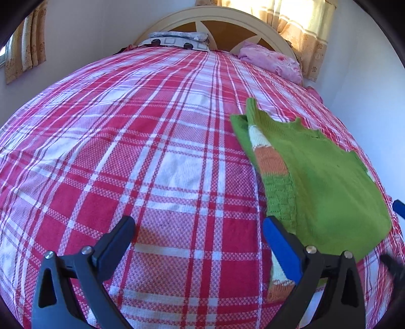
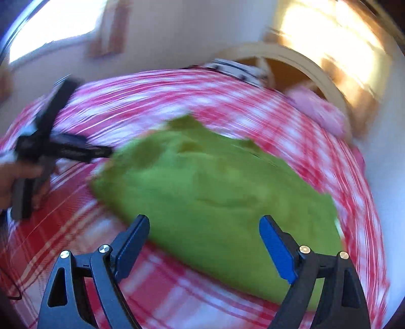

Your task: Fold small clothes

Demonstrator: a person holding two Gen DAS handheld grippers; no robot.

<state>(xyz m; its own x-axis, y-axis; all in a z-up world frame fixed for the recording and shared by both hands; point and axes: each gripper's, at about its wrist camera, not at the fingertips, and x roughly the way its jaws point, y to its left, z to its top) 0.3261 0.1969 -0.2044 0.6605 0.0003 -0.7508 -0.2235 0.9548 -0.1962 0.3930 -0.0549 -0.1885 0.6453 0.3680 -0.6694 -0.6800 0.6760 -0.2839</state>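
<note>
Green sweater (image 1: 326,172) on plaid bedspread (image 1: 152,151)

Plaid bedspread (image 1: 152,157) lies bare across the left and centre of the left wrist frame. The green knit garment (image 1: 316,172) occupies the right side. Patterned pillow (image 1: 177,41) and pink bundle (image 1: 273,62) sit at upper centre against the headboard (image 1: 215,15).
</note>
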